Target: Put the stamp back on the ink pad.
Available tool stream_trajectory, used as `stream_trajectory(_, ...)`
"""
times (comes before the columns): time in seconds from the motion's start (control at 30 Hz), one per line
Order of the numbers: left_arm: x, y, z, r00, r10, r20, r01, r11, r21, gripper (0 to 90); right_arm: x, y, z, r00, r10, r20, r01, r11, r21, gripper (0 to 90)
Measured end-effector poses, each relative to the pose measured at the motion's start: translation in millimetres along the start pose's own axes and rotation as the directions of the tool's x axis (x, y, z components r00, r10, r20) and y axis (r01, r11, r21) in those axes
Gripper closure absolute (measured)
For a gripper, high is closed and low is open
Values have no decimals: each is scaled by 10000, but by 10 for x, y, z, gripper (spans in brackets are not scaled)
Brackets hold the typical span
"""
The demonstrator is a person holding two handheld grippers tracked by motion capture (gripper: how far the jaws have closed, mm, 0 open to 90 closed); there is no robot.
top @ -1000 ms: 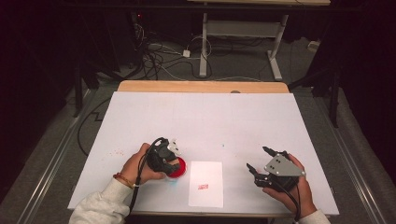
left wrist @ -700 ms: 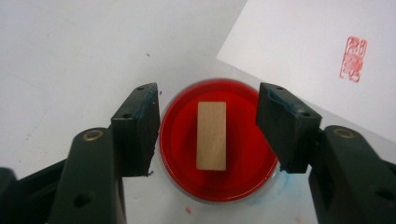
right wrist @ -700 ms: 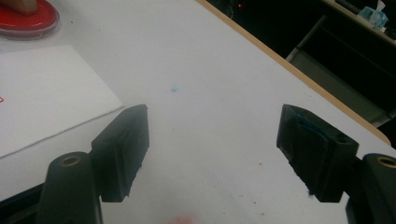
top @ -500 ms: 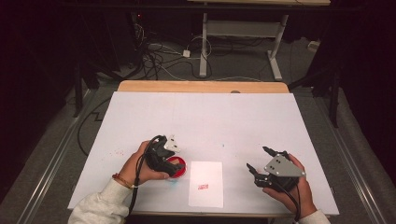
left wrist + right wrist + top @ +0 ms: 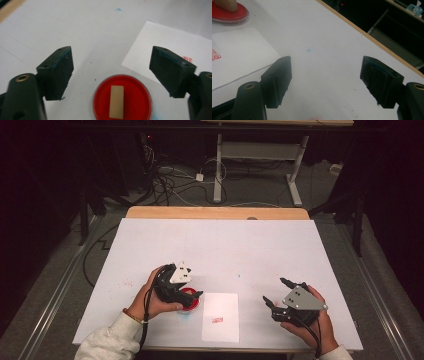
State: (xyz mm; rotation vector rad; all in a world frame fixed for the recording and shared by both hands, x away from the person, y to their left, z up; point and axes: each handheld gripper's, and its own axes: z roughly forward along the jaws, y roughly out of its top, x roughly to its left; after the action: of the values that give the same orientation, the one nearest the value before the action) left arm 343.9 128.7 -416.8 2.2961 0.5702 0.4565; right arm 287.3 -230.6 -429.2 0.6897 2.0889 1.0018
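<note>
Your left gripper hung over the red ink pad, jaws spread wide; they had just been opening, and nothing was pinched between them. In the left gripper view the ink pad sat below and between the two jaws, nearer the camera than the tips, clear of both pads. A small wooden stamp block stood upright in the middle of the red disc, untouched by either jaw. Your left hand wrapped the gripper body from the side away from the paper.

The white paper sheet lay just beside the ink pad, on the side of your left gripper's right-hand jaw, one corner reaching behind that jaw. A red stamp mark showed on the sheet.

Your right gripper was released too, jaws wide apart with bare table between them. From its own view the sheet lay off beyond its left-hand jaw, and the ink pad farther off in the same direction, well apart from the tool. Your right hand held it just above the tabletop.
</note>
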Motion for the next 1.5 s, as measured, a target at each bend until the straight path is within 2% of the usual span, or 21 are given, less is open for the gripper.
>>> stream_trajectory(0.1,-12,-2,-22,9990,60,-442,-81,9988,-486,187,8,4,-3,10000,37,-52,-38,10000,-36,260)
stream_trajectory(0.23,-6,-8,-74,9971,109,-747,-185,9947,-1009,187,11,8,-9,9999,103,-106,-103,9999,-72,260)
stream_trajectory(0.43,7,-38,-162,9908,106,-1351,-361,9816,-1877,187,14,12,-15,9996,216,-205,-219,9996,-150,260)
stream_trajectory(0.5,10,-40,-177,9867,109,-1619,-423,9805,-1919,187,13,15,-19,9995,226,-235,-230,9996,-192,260)
stream_trajectory(0.53,15,-44,-189,9873,111,-1582,-431,9788,-2002,185,12,16,-21,9995,226,-220,-230,9995,-204,260)
stream_trajectory(0.8,20,-59,-268,9822,388,-1836,-756,9774,-1976,172,-3,25,-54,9996,270,-78,-273,9990,-354,260)
stream_trajectory(0.87,22,-70,-292,9793,389,-1988,-790,9771,-1978,172,-12,26,-66,9995,293,-77,-296,9989,-354,260)
stream_trajectory(0.9,28,-79,-303,9800,348,-1958,-746,9770,-1999,172,-16,26,-72,9996,295,-34,-296,9989,-371,260)
stream_trajectory(1.03,29,-110,-332,9739,525,-2210,-934,9794,-1788,172,-24,26,-90,9995,303,21,-301,9987,-410,260)
stream_trajectory(1.3,38,-212,-392,9707,476,-2354,-926,9785,-1840,172,-53,3,-143,9991,353,236,-342,9984,-445,260)
stream_trajectory(1.37,32,-247,-415,9684,526,-2438,-1002,9772,-1873,172,-51,-3,-151,9991,342,248,-331,9985,-435,259)
stream_trajectory(1.5,21,-308,-438,9675,633,-2449,-1105,9767,-1838,172,-43,-11,-166,9990,338,290,-326,9986,-415,259)
